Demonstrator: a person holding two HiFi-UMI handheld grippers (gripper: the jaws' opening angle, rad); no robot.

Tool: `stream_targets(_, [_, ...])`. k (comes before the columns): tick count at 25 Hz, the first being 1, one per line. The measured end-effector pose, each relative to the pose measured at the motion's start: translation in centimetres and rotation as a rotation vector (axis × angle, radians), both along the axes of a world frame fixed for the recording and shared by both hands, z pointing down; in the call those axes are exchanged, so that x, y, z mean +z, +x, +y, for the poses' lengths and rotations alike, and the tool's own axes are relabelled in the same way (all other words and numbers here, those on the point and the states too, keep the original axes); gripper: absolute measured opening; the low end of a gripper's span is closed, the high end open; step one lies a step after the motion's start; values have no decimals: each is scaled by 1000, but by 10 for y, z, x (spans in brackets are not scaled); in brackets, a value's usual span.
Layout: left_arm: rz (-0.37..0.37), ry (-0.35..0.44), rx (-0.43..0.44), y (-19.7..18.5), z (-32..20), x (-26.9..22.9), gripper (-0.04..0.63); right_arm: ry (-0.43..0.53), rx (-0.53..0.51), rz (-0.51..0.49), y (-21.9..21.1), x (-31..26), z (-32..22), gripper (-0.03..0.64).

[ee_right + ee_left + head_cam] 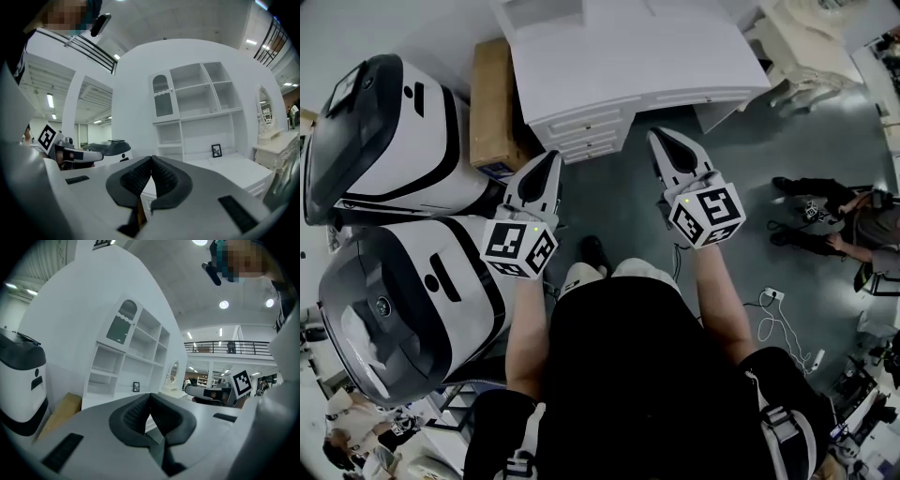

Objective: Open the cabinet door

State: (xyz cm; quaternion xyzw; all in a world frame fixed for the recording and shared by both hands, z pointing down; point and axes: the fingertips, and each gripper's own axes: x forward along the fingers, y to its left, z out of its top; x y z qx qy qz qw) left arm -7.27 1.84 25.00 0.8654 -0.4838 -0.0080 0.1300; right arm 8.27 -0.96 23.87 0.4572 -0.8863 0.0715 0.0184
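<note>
Cabinet door, white with an arched grey pane (162, 99), upper centre, looks closed and untouched. Your left gripper (150, 397) and right gripper (151, 158) have their jaws together, empty, well apart from it. The whole opening is left to do.

Bright, even indoor light falls from round ceiling lamps (224, 304) and strip lights (49, 100). The white cabinet (197, 108) is nearly washed out, with faint shadows inside its shelves. The grey floor (844, 141) carries a soft sheen. All views bulge and darken at the corners. The left gripper (150, 395) and right gripper (151, 158) look soft up close.
</note>
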Motion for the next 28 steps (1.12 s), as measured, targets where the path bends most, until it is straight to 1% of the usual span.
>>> stream_targets(4, [10, -16, 5, -19, -16, 12, 21, -33, 9, 20, -20, 19, -15, 17])
stream_targets(10, [21, -57, 13, -31, -28, 30, 21, -119, 10, 64, -38, 57, -28, 17])
stream_targets(18, [38, -111, 15, -34, -40, 67, 22, -216, 5, 115, -55, 119, -48, 17])
stream_targets(28, [13, -164, -38, -38, -80, 96, 21, -316, -11, 166, -69, 194, -100, 18])
